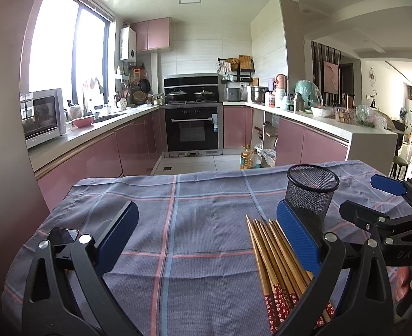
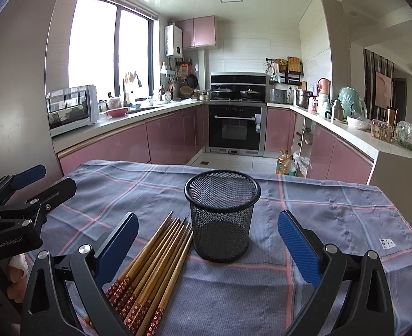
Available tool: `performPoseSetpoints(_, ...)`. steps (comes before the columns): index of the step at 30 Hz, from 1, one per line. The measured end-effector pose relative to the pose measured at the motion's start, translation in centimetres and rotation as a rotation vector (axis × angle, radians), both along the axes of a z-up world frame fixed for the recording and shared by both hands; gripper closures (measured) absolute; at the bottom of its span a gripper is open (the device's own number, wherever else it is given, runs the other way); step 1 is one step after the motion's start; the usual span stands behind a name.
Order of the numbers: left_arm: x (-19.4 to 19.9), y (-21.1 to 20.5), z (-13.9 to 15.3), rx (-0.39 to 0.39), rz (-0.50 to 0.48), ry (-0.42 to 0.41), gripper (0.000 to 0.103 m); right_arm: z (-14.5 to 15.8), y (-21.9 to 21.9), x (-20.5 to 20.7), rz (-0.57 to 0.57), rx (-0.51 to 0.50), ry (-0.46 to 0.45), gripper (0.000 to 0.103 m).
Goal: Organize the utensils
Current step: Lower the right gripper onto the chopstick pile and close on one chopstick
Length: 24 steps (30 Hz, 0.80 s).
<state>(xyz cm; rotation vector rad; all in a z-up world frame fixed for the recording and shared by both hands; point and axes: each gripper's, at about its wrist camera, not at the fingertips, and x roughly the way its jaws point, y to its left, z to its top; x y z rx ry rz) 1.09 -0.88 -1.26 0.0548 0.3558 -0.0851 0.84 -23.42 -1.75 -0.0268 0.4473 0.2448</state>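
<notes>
We hold both grippers low over a table covered with a blue checked cloth (image 2: 332,215), facing a kitchen with pink cabinets (image 2: 175,134) and a black oven (image 2: 235,128).

Left gripper (image 1: 206,233): released, jaws spread wide, nothing between them, only bare cloth. Its right finger (image 1: 298,240) overlaps the bundle of chopsticks (image 1: 278,260) in the left wrist view; we cannot tell whether it touches them.

Right gripper (image 2: 207,242): also released, jaws wide apart, holding nothing. The cup and the chopstick tips sit between its two fingers in its own view.

The chopsticks lie flat on the cloth in one loose bundle, wooden shafts with red flower-pattern ends. In the right wrist view the red ends point toward us and the thin tips point toward the cup, stopping just beside its left side. Bundle angled, not parallel to the cloth's stripes.

The black mesh cup (image 2: 222,215) stands upright on the cloth, just right of the chopsticks; nothing shows inside it through the mesh. In the left wrist view it stands behind the left gripper's right finger, its lower part hidden.

Each gripper shows in the other's camera: the right one at the right edge of the left view, the left one at the left edge of the right view, with a bit of hand behind each.

A bottle of cooking oil (image 2: 285,163) stands on the floor past the table's far edge. A white microwave (image 2: 71,109) sits on the left counter.
</notes>
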Motion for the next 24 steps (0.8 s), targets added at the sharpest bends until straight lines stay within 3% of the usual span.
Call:
performPoseSetpoints(4,1.0,-0.4,-1.2,0.03,-0.045,0.084,0.007,-2.0,0.8,1.1,0.032,-0.039,0.112,0.01)
performPoseSetpoints(6,1.6,-0.7,-2.0,0.057,-0.072,0.133,0.009,-3.1,1.3,1.8,0.045,-0.06,0.169,0.021)
performPoseSetpoints(13,4.0,-2.2,-5.1,0.109,-0.14,0.299,0.019,-5.9,2.1,3.3,0.084,-0.065,0.32,0.038)
performPoseSetpoints(24,6.2,-3.8,-7.6,0.176,-0.196,0.419,0.024,-6.9,2.4,4.3,0.091,-0.072,0.398,0.047)
